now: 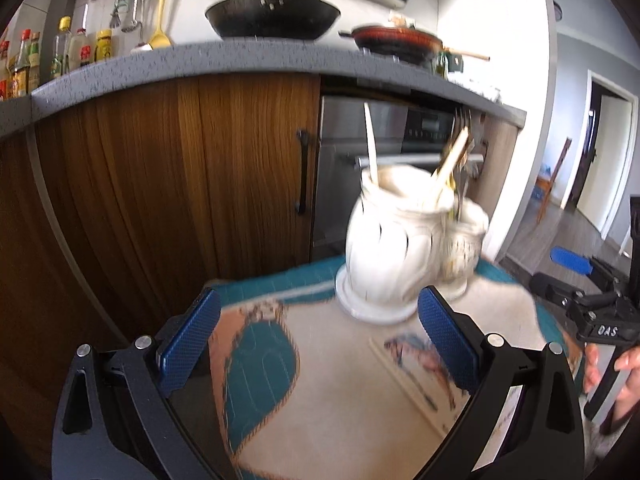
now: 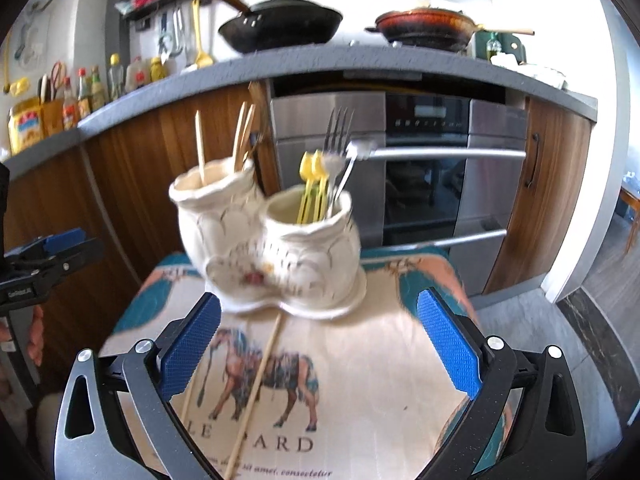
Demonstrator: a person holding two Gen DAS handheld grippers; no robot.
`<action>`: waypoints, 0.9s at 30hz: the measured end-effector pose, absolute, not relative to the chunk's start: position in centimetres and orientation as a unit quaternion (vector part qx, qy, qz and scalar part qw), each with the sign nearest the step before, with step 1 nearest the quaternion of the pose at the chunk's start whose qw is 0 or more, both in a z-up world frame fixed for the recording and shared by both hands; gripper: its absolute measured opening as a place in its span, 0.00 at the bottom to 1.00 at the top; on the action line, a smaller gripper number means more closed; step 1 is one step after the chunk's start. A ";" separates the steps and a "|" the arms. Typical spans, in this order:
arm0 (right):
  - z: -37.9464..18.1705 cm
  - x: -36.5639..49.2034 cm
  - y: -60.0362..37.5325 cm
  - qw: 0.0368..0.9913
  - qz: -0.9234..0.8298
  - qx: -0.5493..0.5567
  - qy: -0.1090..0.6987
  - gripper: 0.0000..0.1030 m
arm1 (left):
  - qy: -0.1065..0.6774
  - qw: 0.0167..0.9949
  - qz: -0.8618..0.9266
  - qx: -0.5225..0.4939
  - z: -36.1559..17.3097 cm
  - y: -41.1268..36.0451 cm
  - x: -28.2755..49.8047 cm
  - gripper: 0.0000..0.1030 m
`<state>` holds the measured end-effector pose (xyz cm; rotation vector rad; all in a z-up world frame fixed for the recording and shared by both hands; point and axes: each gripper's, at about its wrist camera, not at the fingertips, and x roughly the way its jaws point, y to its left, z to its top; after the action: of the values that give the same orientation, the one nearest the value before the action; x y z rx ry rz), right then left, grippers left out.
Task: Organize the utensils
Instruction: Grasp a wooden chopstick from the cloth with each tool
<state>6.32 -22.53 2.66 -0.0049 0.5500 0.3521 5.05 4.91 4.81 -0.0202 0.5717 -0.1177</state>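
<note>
Both claws gape wide, empty: right claw (image 2: 319, 344), left claw (image 1: 319, 340). Ahead of each stands the white twin-pot holder (image 2: 272, 240) (blurred); one chopstick (image 2: 256, 396) lies between the right claw's fingers.

bright daylight from the right, motion blur smearing the ceramic holder (image 2: 272, 240), strong fisheye bending and dark corners.

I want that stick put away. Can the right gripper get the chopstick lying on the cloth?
Probably yes. The right gripper is open and empty, and the chopstick lies bare on the cloth just below it, nothing covering it.
</note>
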 end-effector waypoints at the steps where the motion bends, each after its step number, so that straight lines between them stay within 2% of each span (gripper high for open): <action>1: 2.2 6.4 -22.2 0.945 0.174 -0.009 0.278 0.95 | 0.290 0.955 -0.059 -0.010 4.3 4.8 5.0 0.95; 6: -0.7 7.6 -20.3 0.920 0.183 -0.040 0.345 0.95 | 0.343 0.937 -0.067 -0.003 0.8 4.1 4.9 0.95; 13: -3.5 8.4 -18.5 0.897 0.200 -0.065 0.388 0.92 | 0.388 0.917 -0.092 0.007 -2.2 2.6 4.9 0.95; 16: -4.3 8.6 -18.1 0.888 0.211 -0.069 0.403 0.74 | 0.400 0.910 -0.107 0.016 -2.7 1.6 5.2 0.94; 18: -5.0 8.8 -17.6 0.875 0.226 -0.072 0.422 0.55 | 0.404 0.908 -0.113 0.020 -3.1 1.1 5.3 0.94; 21: -5.5 8.6 -17.0 0.867 0.241 -0.080 0.430 0.38 | 0.408 0.906 -0.114 0.016 -3.4 0.8 5.5 0.94; 23: -5.6 8.5 -16.7 0.866 0.247 -0.084 0.427 0.31 | 0.412 0.903 -0.122 0.009 -3.6 0.5 5.6 0.94; 26: -5.6 8.2 -16.4 0.864 0.253 -0.087 0.427 0.11 | 0.419 0.897 -0.138 0.014 -3.9 -0.7 5.7 0.94; 27: -5.6 8.1 -16.5 0.864 0.253 -0.088 0.427 0.10 | 0.421 0.895 -0.144 0.017 -4.0 -1.1 5.5 0.94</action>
<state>8.15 -16.47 -5.61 -0.1837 0.8953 0.5313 5.50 -1.09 -3.96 0.0360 0.8719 -0.2993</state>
